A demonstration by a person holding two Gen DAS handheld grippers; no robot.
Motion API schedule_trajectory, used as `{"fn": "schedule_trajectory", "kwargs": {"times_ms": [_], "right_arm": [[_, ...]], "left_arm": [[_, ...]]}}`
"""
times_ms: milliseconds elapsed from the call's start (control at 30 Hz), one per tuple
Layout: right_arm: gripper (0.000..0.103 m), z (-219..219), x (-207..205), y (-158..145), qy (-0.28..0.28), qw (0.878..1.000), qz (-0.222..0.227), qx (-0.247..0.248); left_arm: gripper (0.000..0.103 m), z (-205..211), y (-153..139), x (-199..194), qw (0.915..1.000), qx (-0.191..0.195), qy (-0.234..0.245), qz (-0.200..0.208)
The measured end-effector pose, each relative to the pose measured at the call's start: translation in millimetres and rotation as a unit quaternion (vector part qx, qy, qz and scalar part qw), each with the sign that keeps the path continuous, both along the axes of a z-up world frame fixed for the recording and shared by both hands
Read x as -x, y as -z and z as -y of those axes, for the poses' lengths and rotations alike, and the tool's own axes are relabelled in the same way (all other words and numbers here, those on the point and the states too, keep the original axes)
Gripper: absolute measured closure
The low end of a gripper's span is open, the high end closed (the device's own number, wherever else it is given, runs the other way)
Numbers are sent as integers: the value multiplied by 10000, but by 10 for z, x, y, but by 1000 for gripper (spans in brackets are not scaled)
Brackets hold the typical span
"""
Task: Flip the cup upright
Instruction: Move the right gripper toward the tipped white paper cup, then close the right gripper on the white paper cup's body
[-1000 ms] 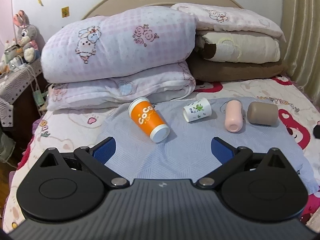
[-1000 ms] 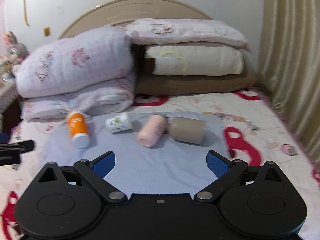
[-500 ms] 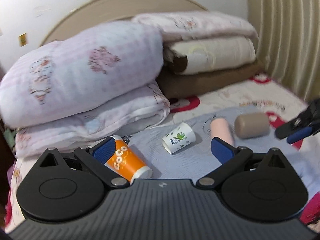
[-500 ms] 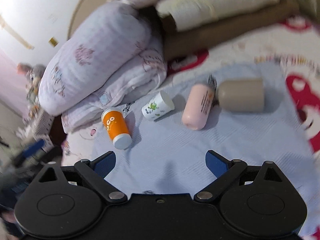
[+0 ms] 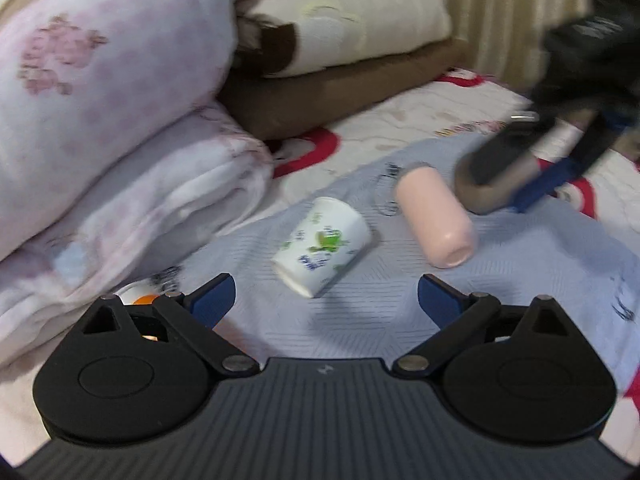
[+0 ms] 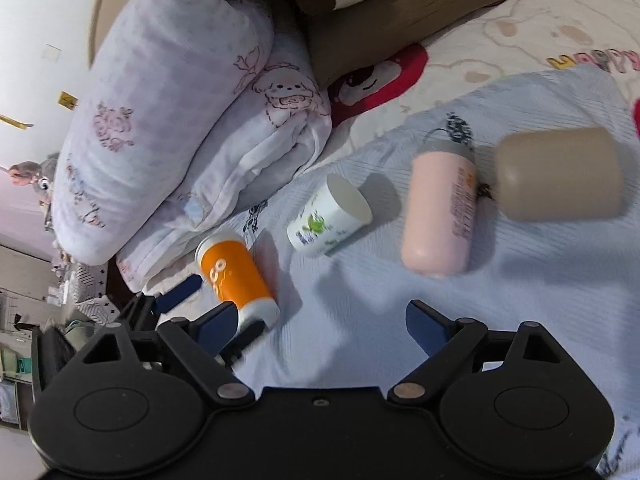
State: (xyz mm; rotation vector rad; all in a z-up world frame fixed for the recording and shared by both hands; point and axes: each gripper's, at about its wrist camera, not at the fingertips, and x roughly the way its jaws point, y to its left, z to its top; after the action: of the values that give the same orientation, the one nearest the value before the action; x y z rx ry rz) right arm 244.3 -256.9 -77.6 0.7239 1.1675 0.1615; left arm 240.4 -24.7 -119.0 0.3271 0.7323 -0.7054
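Several cups lie on their sides on a light blue cloth (image 6: 360,300) on the bed. An orange cup (image 6: 234,276) lies left, a white cup with green print (image 5: 322,246) (image 6: 328,216) in the middle, a pink cup (image 5: 434,218) (image 6: 440,212) and a tan cup (image 6: 558,174) right. My left gripper (image 5: 326,294) is open, low over the cloth, with the orange cup's end (image 5: 138,298) beside its left finger. My right gripper (image 6: 322,322) is open above the cloth; in the left wrist view it is blurred over the tan cup (image 5: 484,196).
Folded quilts (image 6: 168,112) and stacked pillows (image 5: 340,32) lie behind the cloth. The bedsheet (image 6: 500,32) with red prints surrounds it. A curtain (image 5: 492,8) hangs at the right. A bedside stand with a plush toy (image 6: 36,176) is at the far left.
Both grippers have moved forward and down toward the cups. The right gripper has swung over the tan cup. The orange cup has slid behind the left finger in the left view.
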Motion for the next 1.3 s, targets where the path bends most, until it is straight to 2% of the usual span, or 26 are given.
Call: {"fn": "schedule_trajectory", "kwargs": {"times_ms": [167, 300, 367, 467, 567, 700, 967, 1100, 1233, 1300], "right_arm": [[19, -277, -419, 256, 54, 9993, -366, -47], [24, -391, -568, 421, 320, 9984, -459, -86], [26, -394, -638, 482, 438, 9976, -493, -189], [26, -339, -735, 564, 576, 9963, -504, -382], [26, -264, -825, 652, 698, 9941, -601, -569], [26, -228, -860, 745, 774, 9917, -759, -698], [26, -237, -915, 917, 879, 9891, -939, -719], [27, -233, -940, 961, 954, 9897, -884, -601], [27, -230, -956, 1023, 981, 9888, -948, -598], [27, -213, -947, 1062, 1057, 9879, -980, -567]], "left_arm": [[9, 98, 166, -178, 9991, -118, 409, 89], [25, 176, 316, -348, 9988, -160, 454, -20], [27, 206, 391, -431, 9988, -130, 474, -42], [38, 236, 452, -548, 9993, -155, 324, -61], [39, 248, 461, -598, 9991, -127, 384, -128], [39, 295, 509, -662, 9987, -309, 384, -144], [39, 288, 567, -683, 9981, -277, 364, -413], [39, 316, 544, -631, 9965, -158, 565, -593], [39, 393, 616, -574, 9947, -324, 742, -635], [40, 402, 640, -578, 9944, -266, 736, -710]]}}
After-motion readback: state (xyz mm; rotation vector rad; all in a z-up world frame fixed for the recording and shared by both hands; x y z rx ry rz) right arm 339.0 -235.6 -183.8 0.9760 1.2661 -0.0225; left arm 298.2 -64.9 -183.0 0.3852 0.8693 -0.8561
